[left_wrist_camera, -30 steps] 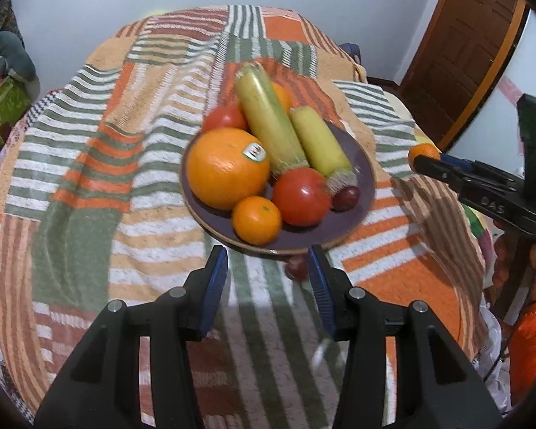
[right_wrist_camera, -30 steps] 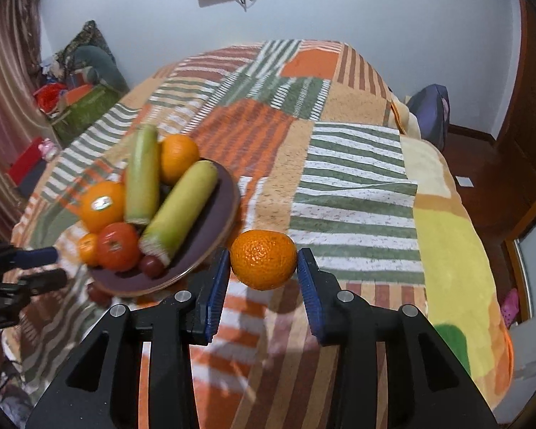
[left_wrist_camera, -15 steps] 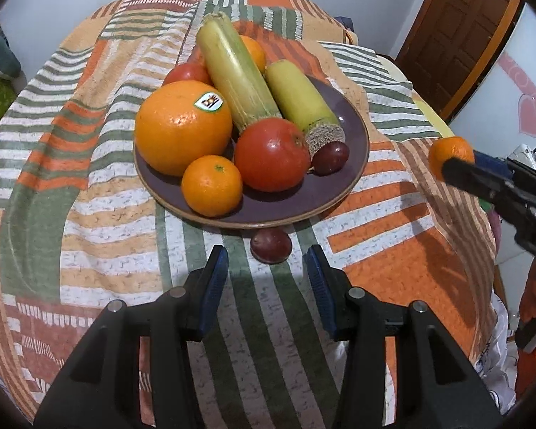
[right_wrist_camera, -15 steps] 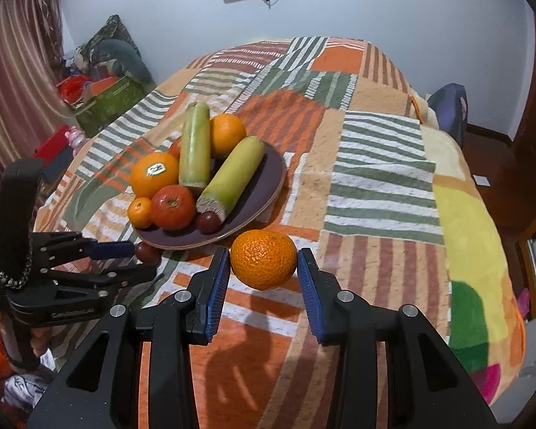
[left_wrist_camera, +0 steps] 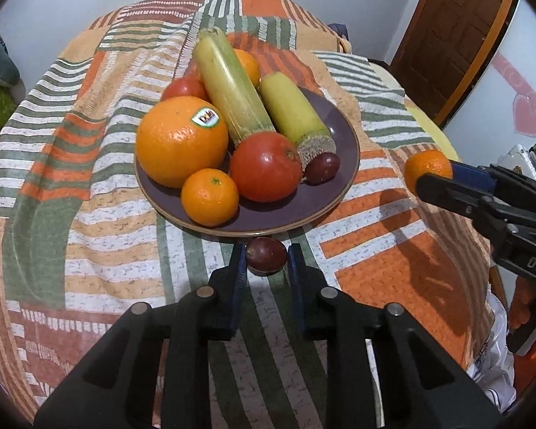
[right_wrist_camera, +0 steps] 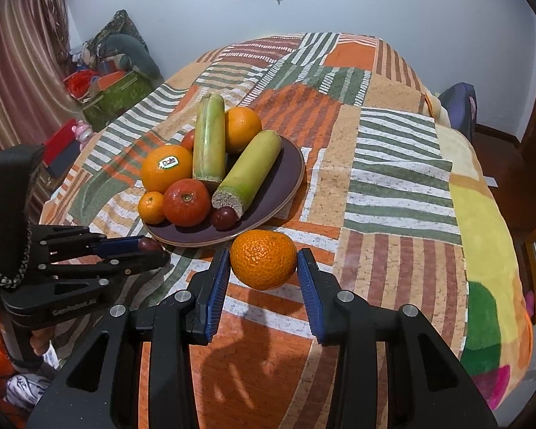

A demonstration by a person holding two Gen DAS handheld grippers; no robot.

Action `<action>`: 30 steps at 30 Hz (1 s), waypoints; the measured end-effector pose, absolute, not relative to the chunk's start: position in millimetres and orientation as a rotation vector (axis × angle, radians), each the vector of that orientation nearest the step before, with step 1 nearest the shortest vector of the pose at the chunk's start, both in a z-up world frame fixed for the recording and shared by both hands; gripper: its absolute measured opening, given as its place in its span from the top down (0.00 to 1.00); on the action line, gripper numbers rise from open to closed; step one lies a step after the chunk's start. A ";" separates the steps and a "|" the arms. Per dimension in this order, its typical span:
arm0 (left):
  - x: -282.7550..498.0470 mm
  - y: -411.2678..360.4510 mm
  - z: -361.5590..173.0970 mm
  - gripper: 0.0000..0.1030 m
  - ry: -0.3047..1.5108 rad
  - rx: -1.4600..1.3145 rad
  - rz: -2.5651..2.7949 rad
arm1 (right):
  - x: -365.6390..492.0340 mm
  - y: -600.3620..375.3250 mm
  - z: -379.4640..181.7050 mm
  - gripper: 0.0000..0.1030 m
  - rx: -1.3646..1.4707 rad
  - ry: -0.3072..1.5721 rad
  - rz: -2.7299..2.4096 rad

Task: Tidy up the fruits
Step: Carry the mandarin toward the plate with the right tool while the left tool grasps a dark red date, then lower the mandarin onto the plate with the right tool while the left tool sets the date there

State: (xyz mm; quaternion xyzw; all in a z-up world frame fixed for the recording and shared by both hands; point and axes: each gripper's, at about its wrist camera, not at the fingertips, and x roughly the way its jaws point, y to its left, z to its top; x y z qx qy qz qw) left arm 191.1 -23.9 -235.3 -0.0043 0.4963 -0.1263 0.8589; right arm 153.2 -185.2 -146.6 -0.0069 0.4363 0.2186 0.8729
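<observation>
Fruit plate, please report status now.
Left gripper jaws closed around dark plum beside plate. Right gripper holds mandarin aloft. Nothing blocking.

So the round purple ceramic plate (left_wrist_camera: pixel 343 164) sits on the striped patchwork blanket (left_wrist_camera: pixel 71 214) just ahead of the left tongs (left_wrist_camera: pixel 266 262), and the small dark red plum (left_wrist_camera: pixel 266 254) is right between their tips, on the blanket beside the plate's near rim. Over in the right tongs (right_wrist_camera: pixel 263 266) there's the loose orange mandarin (right_wrist_camera: pixel 263 259), with the plate ahead and to their left. On the plate, two long yellow-green cane stalks (left_wrist_camera: pixel 232 85) run front to back down the middle, the big stickered orange (left_wrist_camera: pixel 182 139) left of them and the red tomato (left_wrist_camera: pixel 266 166) at their near ends.
</observation>
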 end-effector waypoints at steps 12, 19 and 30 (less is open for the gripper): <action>204.4 -9.5 -190.3 0.78 0.917 -0.042 -0.243 | 172.3 -169.8 -130.0 0.65 -0.014 0.837 0.485; 225.4 -20.1 -183.2 0.78 0.897 -0.030 -0.269 | 187.3 -162.9 -130.3 0.65 -0.016 0.823 0.484; 254.0 -35.7 -193.3 0.78 0.914 -0.029 -0.306 | 211.0 -157.7 -152.5 0.65 -0.067 0.876 0.474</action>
